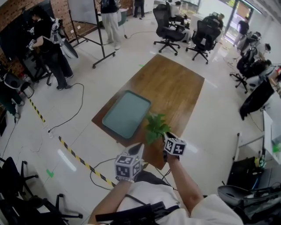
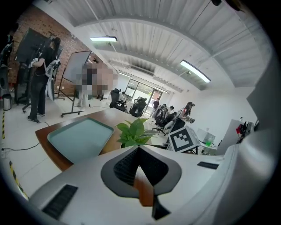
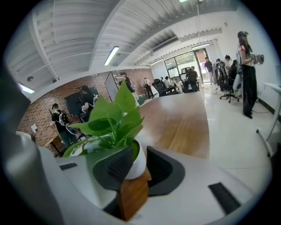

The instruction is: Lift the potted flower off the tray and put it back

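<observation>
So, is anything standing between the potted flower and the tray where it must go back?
Nothing visible does. The potted flower stands at the near table corner, between the jaws of the right gripper; the tray lies beyond it, with only bare wood between. The left gripper is off that line, nearer the person.

Place: open office, likely a lab | office chairs (image 1: 168,25), whiteboard (image 1: 83,11), brick wall (image 1: 11,12), floor tape (image 1: 81,162)

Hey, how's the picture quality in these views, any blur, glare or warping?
Head view: mild bending, glare on the floor, potted flower soft. Left gripper view: heavy fisheye, dark corners, blown-out ceiling lights. Right gripper view: fisheye, potted flower crisp, background soft.
</observation>
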Demonstrator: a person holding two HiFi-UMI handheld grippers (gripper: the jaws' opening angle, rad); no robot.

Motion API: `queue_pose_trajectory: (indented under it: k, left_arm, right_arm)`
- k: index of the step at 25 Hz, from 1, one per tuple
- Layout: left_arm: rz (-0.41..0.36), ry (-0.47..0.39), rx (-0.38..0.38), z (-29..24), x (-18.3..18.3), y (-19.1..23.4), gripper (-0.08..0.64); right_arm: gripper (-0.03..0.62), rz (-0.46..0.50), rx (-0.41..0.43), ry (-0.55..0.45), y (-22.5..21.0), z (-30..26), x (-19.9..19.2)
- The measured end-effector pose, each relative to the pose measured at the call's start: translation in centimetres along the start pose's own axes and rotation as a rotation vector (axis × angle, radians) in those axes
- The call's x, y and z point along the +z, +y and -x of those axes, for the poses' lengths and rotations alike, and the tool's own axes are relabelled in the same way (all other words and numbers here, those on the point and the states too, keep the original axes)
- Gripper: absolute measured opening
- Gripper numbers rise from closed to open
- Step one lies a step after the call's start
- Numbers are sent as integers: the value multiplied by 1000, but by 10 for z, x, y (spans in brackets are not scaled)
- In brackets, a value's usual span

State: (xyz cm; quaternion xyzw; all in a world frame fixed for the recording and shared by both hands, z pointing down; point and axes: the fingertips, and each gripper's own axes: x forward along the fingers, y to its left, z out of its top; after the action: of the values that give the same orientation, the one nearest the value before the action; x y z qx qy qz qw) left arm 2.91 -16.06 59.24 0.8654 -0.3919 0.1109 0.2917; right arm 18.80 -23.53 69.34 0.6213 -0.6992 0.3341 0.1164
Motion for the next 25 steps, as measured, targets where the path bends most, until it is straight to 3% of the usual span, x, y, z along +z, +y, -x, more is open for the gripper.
queue_pose_trajectory:
  k: [6,10,17,25]
  left_arm:
    - [-44,37,-44,-13,0,-11,-5]
    - [-19,48,-18,-8,-6,4,-5]
    - [13,47,22,4,-11,20,-5]
    - [39,32,47,13,-12,29,-5]
  right_arm:
    - [110,-19,14,18,-1,-16,-3]
    - [110,-29,12,38,-1,-25,-7]
    - [44,-35,-11,31,-2,-28,-4]
    - [28,6,-16,24,6,-26,2]
